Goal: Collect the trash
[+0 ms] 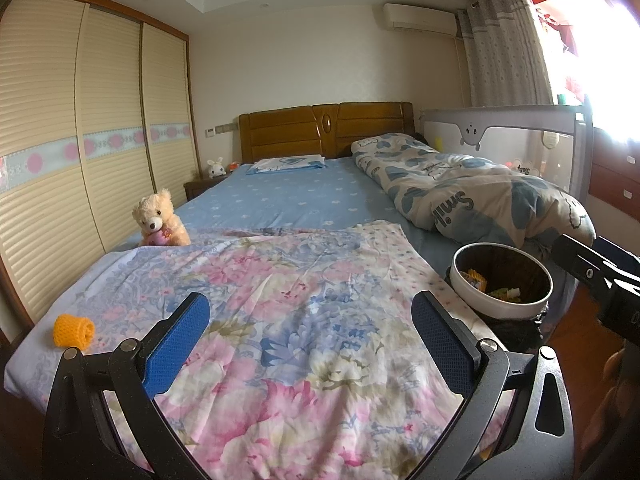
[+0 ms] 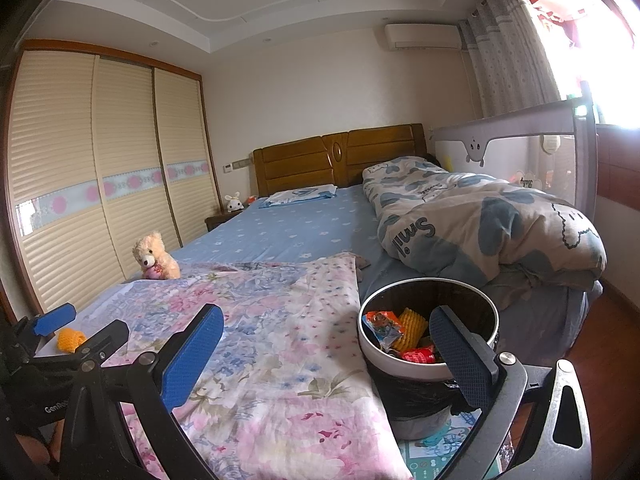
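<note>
We held the left gripper (image 1: 310,336) over the floral sheet (image 1: 280,300) at the foot of the bed (image 1: 288,196), its blue-padded fingers (image 1: 176,344) spread wide with nothing between them. The right gripper (image 2: 326,352) was likewise wide apart and empty, its right finger (image 2: 464,356) crossing in front of the trash bin (image 2: 372,356) rim.

From the left wrist, an orange foam fruit net (image 1: 74,331) lay on the sheet at about 9 o'clock of the gripper, near the bed's left edge and clear of the fingers. The white-rimmed bin (image 1: 500,306), lined with a black bag, stood beside the bed at about 2 o'clock. From the right wrist we saw inside it a yellow foam net (image 2: 409,329), a colourful wrapper (image 2: 382,326) and a red wrapper (image 2: 420,356).

A teddy bear (image 1: 158,220) sat at 11 o'clock on the bed's left side. A rolled quilt (image 1: 472,192) lay along the right side at 1 o'clock, beside a grey bed rail (image 1: 508,120).
</note>
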The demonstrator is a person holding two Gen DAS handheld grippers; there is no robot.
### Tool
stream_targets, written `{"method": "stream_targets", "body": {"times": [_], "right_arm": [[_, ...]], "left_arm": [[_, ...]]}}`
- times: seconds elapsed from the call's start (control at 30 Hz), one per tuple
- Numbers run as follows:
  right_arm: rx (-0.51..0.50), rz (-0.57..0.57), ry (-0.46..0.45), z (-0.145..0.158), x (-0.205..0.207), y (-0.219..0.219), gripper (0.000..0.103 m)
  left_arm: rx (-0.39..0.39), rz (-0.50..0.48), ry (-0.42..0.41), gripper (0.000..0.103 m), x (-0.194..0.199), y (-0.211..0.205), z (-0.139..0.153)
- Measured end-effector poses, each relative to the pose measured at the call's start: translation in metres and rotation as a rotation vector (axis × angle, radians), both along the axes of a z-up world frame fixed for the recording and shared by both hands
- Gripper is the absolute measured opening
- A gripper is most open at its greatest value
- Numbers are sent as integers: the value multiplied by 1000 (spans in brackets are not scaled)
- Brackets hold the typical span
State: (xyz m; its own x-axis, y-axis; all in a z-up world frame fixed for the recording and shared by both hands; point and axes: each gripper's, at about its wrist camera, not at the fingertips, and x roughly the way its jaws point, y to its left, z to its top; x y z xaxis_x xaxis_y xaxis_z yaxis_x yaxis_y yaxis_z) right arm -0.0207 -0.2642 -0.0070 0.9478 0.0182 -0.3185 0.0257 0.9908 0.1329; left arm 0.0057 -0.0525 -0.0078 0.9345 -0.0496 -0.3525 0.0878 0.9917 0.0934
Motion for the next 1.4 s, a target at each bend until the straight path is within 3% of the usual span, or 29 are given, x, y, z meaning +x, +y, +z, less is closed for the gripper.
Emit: {"method": "stream_targets", "body": {"times": [1.4], "right_arm": [[18, 13, 32, -7, 11, 18, 103]], "left_arm": [[-10, -14, 40, 103, 7, 2, -10]]}}
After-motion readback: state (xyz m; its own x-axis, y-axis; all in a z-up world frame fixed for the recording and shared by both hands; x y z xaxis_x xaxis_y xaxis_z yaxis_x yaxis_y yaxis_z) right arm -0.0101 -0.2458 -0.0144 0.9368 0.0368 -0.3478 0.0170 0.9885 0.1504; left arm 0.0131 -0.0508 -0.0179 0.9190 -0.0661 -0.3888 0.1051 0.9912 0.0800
